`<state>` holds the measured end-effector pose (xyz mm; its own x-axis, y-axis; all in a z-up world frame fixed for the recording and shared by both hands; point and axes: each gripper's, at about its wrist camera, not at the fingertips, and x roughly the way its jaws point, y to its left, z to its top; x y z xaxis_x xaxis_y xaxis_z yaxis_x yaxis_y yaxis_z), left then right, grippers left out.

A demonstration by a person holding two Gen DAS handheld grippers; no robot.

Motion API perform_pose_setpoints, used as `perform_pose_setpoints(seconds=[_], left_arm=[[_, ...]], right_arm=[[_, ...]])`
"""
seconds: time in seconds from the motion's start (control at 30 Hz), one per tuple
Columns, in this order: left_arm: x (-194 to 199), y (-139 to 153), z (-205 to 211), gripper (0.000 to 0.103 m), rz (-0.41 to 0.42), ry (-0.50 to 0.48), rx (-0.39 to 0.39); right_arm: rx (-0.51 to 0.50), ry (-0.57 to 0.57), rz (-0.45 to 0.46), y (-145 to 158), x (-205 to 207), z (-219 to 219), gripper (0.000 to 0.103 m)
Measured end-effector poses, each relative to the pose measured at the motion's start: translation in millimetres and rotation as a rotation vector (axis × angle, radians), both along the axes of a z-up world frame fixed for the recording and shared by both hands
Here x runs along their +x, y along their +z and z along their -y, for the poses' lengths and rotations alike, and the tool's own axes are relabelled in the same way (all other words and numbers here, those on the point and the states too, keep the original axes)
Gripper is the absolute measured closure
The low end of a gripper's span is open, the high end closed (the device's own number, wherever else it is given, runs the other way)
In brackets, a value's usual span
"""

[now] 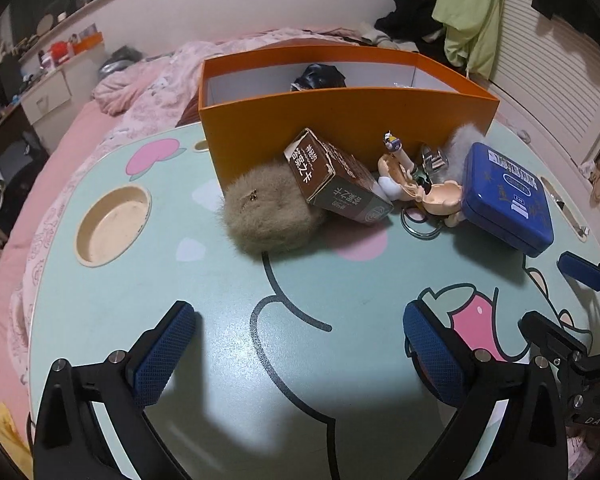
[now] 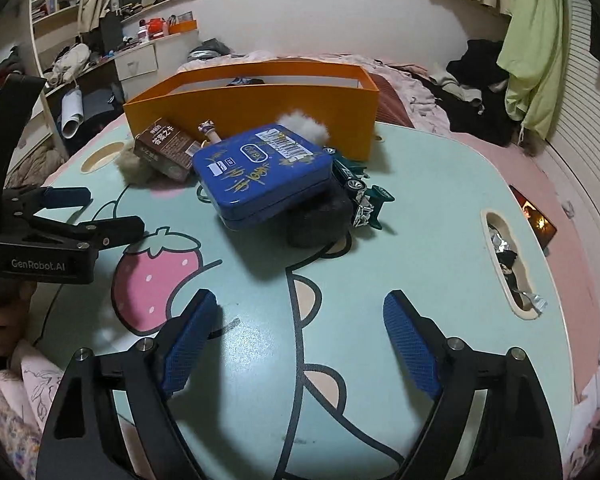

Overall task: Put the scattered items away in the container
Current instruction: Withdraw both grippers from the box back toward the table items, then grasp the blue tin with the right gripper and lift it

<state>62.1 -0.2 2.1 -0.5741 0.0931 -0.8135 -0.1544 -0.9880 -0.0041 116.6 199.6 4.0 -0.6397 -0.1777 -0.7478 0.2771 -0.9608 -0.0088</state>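
Clutter sits in a tight heap against the front wall of the orange box (image 1: pixel 340 120), and that crowding is the main hazard. Both claws hang over bare desk (image 1: pixel 140 280) short of the heap, and neither holds anything: the left claw (image 1: pixel 296 344) has its pads spread wide, the right claw (image 2: pixel 300 340) likewise stands apart with nothing between its pads.

The blue tin (image 2: pixel 260 172) lies tilted, propped on a dark lump (image 2: pixel 320 220) and just beside a toy car (image 2: pixel 360 192) — lift or nudge the tin carelessly and, I judge, the car could roll towards the desk edge. On the other side, the brown carton (image 1: pixel 336 180) leans on the fluffy beige ball (image 1: pixel 268 212), so pulling the ball first would likely tip the carton flat. Between carton and tin lies a small figure (image 1: pixel 412 184) with a key ring (image 1: pixel 420 220) and other little bits; a wide claw closing here may catch two things at once or flick one away.

The tin looks smooth and broad, so a grip across its width could slip. The box wall is tall and close behind the heap, and a claw could knock it and shove the box back towards the bed (image 1: pixel 148 80). Something dark already lies inside the box.

The two claws are also near each other and could collide.
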Motion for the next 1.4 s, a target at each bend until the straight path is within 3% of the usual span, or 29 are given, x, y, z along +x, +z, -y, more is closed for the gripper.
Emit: perform_pose_setpoints(seconds=[0.23,0.4,0.6,0.7,0.9,0.97,1.0,1.17,1.4], left_arm=[[0,0,0,0.000,0.000,0.000,0.000],[1,2,-1,0.000,0.002,-0.001,0.005],[1,3,-1,0.000,0.002,-0.001,0.006],[1,3,-1,0.000,0.002,-0.001,0.006],[1,3,-1,0.000,0.002,-0.001,0.006],[1,3,-1,0.000,0.002,-0.001,0.006],[1,2,-1,0.000,0.002,-0.001,0.006],[1,2,0,0.000,0.002,-0.001,0.006],[3,4,1,0.000,-0.001,0.022,0.023]], right_arm=[[0.008,0.021,0.016,-7,0,4,0.008],[0.016,0.025,0.025,-5,-4,7,0.008],[0.025,0.101,-0.168,36,-9,20,0.008],[0.070,0.161,-0.209,42,-26,30,0.008],[0.155,0.284,-0.144,28,-56,46,0.008],[0.160,0.296,-0.138,24,-60,48,0.014],[0.150,0.301,-0.126,22,-60,49,0.036],[0.086,0.286,-0.108,25,-60,43,0.036],[-0.144,0.316,-0.180,57,-19,25,0.036]])
